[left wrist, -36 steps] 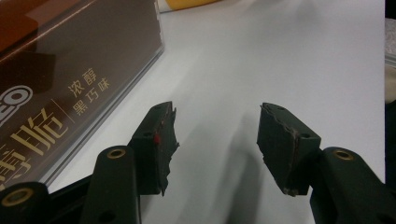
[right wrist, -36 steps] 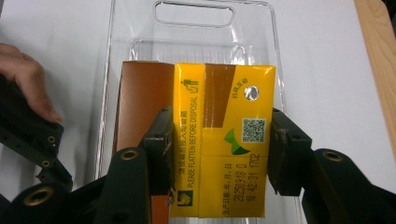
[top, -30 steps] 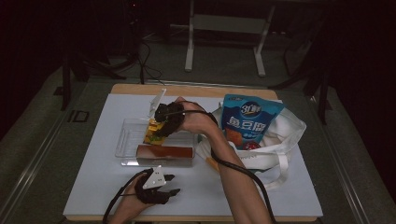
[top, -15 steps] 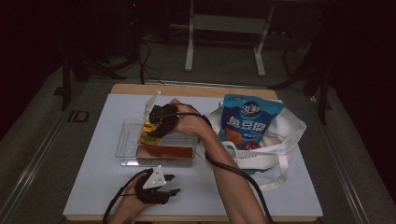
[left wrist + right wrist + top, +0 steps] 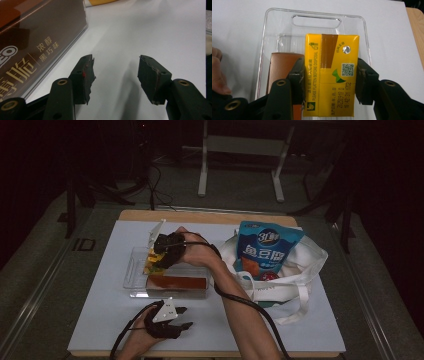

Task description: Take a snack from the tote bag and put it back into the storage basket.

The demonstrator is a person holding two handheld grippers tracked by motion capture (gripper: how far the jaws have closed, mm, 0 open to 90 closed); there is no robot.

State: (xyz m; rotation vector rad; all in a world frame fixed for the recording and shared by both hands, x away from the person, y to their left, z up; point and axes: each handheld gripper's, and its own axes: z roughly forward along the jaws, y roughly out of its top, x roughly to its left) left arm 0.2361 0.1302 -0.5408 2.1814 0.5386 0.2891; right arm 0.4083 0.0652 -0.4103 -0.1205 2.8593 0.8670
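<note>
Lowering a drink carton into the clear bin, beside the brown box.

Sitting left of centre on white table (image 5: pixel 100 320): clear bin (image 5: pixel 131 270), brown box (image 5: pixel 176 283) inside. Right gripper (image 5: pixel 159 256) clamping yellow carton (image 5: pixel 329 75) half-wide above the bin; needing descent, then release. Left gripper (image 5: pixel 180 317) resting near, jaws open, empty. Versus earlier: carton shifting left, further over bin.
</note>
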